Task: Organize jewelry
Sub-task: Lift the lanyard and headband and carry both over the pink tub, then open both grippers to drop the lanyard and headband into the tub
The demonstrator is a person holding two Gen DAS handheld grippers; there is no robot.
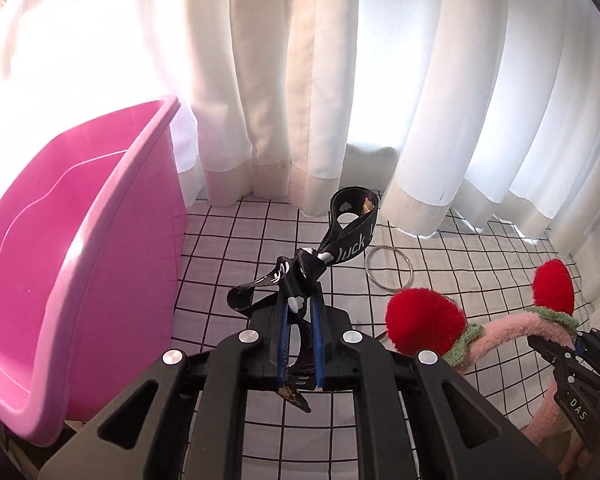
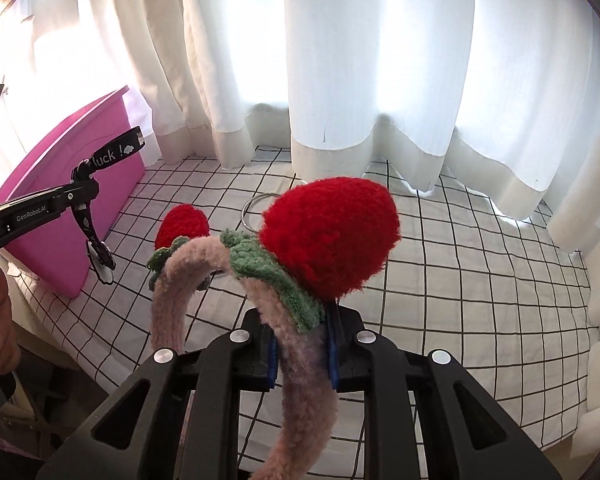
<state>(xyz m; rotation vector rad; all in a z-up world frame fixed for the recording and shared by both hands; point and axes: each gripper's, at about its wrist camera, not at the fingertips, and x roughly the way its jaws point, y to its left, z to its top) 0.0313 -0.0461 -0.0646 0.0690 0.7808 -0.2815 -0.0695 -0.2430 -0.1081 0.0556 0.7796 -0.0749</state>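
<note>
My left gripper (image 1: 299,304) is shut on a black printed ribbon strap (image 1: 342,240) and holds it above the checked cloth, just right of the pink bin (image 1: 80,240). The strap also shows in the right wrist view (image 2: 108,156), in front of the bin (image 2: 60,216). My right gripper (image 2: 300,328) is shut on a fuzzy pink headband (image 2: 296,360) with two red strawberry puffs (image 2: 332,236). The headband shows at the right in the left wrist view (image 1: 500,332). A thin silver ring bangle (image 1: 390,268) lies on the cloth beyond both grippers.
A white tablecloth with a black grid (image 2: 480,280) covers the table. White curtains (image 1: 340,80) hang along the back and right, touching the cloth. The pink bin stands tilted at the table's left edge. A hand (image 2: 0,320) holds the left gripper's handle.
</note>
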